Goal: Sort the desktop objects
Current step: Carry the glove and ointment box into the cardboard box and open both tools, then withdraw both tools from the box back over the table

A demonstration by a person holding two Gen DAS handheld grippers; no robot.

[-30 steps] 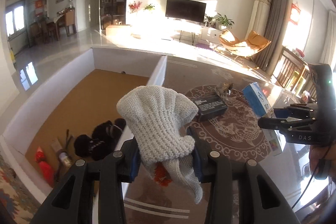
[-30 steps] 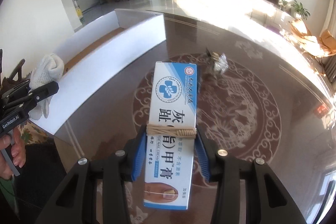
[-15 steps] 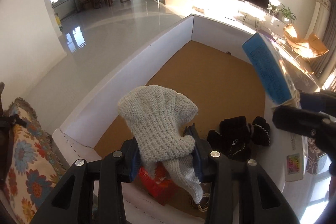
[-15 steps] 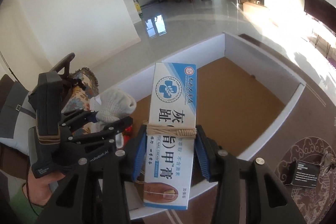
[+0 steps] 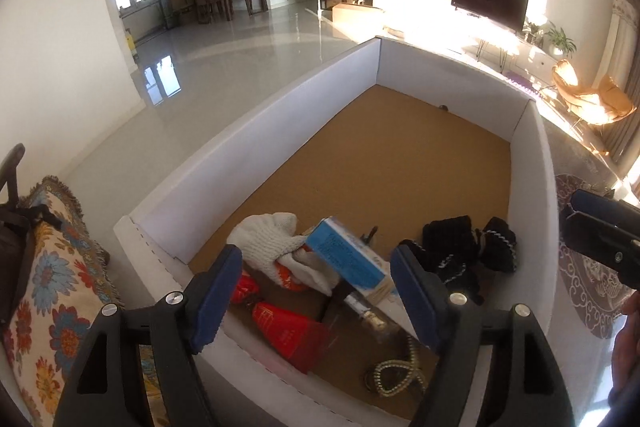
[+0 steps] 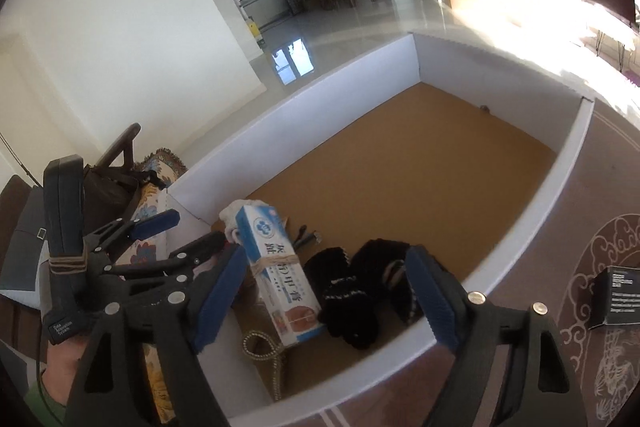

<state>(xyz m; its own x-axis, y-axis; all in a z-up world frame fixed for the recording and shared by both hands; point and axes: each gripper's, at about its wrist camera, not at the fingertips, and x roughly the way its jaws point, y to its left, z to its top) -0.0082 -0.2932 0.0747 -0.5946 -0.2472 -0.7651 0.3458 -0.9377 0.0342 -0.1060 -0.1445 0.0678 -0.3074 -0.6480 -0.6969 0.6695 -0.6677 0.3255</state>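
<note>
The white-walled box (image 5: pixel 256 163) with a flat brown cardboard floor fills both wrist views. Its far half, toward 12 o'clock, lies bare; the clutter crowds the near end, against the low near wall.

The left gripper (image 5: pixel 316 287) hangs over that near end, its jaws opening with nothing pressed between the blue pads. Below it the cream knitted glove (image 5: pixel 266 237) lies slumped on the floor of the box, soft and ribbed. The blue-and-white cream carton (image 5: pixel 346 259), a long stiff box bound with a rubber band, lies tilted across the glove's edge. At 6 o'clock are glossy red packets (image 5: pixel 288 331) and a beaded chain (image 5: pixel 394 375). At 3 o'clock sit the black knitted gloves (image 5: pixel 464 251), close to the right wall.

The right gripper (image 6: pixel 326 295) is also opening, its pads clear of the carton (image 6: pixel 276 271), which lies in the box below. Beyond the right wall at 3 o'clock, a small black box (image 6: pixel 618 297) rests on the dark patterned tabletop (image 6: pixel 600 195).
</note>
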